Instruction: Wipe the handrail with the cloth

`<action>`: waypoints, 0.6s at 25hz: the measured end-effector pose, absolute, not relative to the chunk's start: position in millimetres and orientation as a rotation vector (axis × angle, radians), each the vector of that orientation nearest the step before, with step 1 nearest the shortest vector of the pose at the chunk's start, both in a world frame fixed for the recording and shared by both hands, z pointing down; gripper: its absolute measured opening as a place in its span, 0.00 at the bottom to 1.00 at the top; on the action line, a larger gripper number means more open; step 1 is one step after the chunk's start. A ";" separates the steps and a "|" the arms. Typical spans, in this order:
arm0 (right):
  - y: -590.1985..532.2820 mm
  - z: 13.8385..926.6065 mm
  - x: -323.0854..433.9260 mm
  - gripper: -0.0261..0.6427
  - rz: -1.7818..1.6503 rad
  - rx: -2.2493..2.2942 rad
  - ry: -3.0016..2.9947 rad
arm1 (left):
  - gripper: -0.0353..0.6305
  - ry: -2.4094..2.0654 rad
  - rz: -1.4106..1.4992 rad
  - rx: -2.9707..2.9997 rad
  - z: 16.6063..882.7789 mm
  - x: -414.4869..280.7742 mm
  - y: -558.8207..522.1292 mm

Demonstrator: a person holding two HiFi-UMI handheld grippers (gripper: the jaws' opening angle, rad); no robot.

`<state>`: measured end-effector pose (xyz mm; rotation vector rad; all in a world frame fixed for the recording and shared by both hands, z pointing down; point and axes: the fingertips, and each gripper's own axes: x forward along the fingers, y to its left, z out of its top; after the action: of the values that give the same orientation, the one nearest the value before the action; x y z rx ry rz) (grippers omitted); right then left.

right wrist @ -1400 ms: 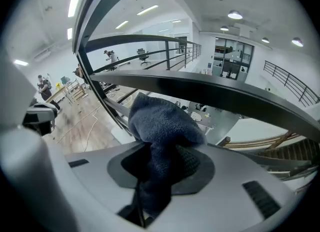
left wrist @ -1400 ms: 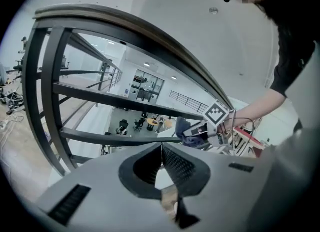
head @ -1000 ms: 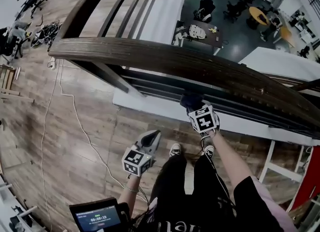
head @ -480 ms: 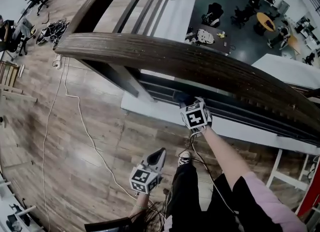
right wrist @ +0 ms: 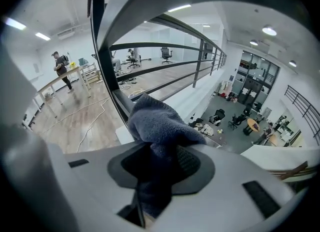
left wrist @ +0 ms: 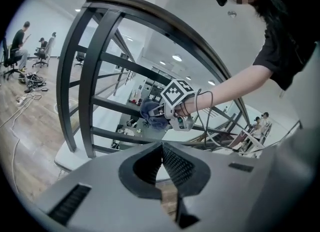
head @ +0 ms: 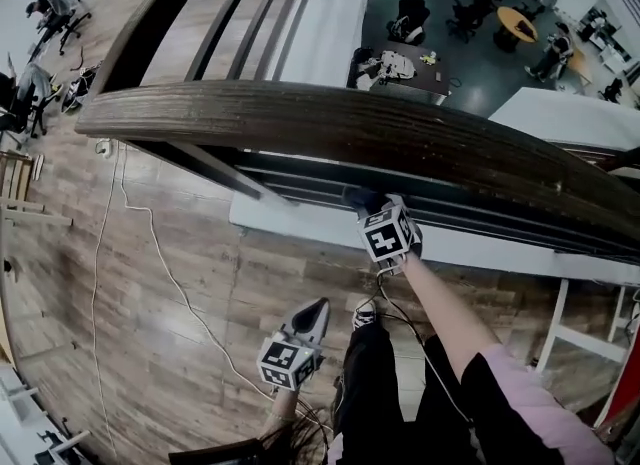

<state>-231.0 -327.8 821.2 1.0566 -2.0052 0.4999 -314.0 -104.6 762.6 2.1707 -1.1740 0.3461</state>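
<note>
handrail (head: 330, 123): dark grained wood with faint sheen is seen | cloth (right wrist: 157, 121): fleecy fabric, matt | railing bars (left wrist: 87, 91): dark smooth metal | floor (head: 170, 333): wood-grain planks

Left gripper (left wrist: 162, 160): jaws together, nothing between them.
Beyond it, a dark curved handrail (left wrist: 150, 14) arcs over black railing bars (left wrist: 87, 76). Right gripper (left wrist: 161, 112), marker cube uppermost, on a bare forearm (left wrist: 225, 89), clamps a bunched blue cloth (left wrist: 149, 112) in front of the bars, below the handrail; contact unclear. Wood floor (left wrist: 35, 141) at left, white cable (left wrist: 15, 118) trailing. People (left wrist: 19, 39) far off.
</note>
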 end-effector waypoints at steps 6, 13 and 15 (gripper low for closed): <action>-313.7 820.0 -147.1 0.20 0.469 1.057 -2.014 | 0.05 -1.076 0.389 2.235 747.7 -234.1 -111.2; -302.1 817.2 -59.9 0.20 0.507 1.066 -2.032 | 0.05 -0.965 0.444 2.261 740.3 -139.5 -106.4; -297.1 818.5 -34.6 0.20 0.508 1.067 -2.038 | 0.05 -0.944 0.452 2.280 740.4 -113.6 -105.2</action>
<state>-34.6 -297.1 818.5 1.0670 -2.0383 0.5076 -113.6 -105.2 740.4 2.2802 -0.9437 0.4516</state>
